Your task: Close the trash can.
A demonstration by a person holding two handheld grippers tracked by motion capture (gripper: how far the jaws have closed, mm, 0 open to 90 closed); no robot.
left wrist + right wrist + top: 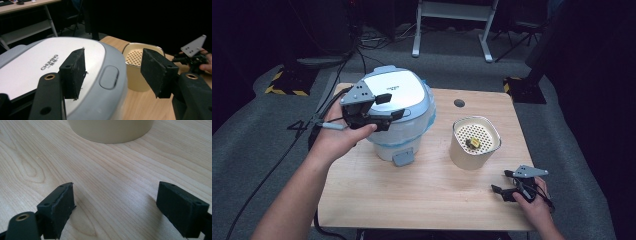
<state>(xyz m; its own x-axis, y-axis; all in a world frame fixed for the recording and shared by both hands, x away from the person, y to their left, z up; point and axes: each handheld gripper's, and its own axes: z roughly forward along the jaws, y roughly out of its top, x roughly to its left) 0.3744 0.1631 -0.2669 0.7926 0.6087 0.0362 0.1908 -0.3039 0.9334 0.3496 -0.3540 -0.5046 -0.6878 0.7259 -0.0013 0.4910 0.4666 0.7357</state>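
A rice cooker [404, 100] with a white lid [37, 65] stands shut at the table's middle left. My left gripper [391, 106] hovers open over the lid's left front. In the left gripper view its jaws straddle the lid's oval button [108, 77] without touching it. To the cooker's right stands a cream pot [469, 152] with a perforated tray on top, and a small yellow-and-dark piece [472, 143] lies on that tray. My right gripper [500, 181] rests open and low over the bare wood [116, 205] near the front right corner. It faces the cream pot [110, 130].
The wooden table [422, 195] has a round cable hole [459, 103] at the back. A grey latch [403, 158] sticks out at the cooker's base. Cables trail off the left edge, and a white desk frame [452, 30] stands on the floor behind.
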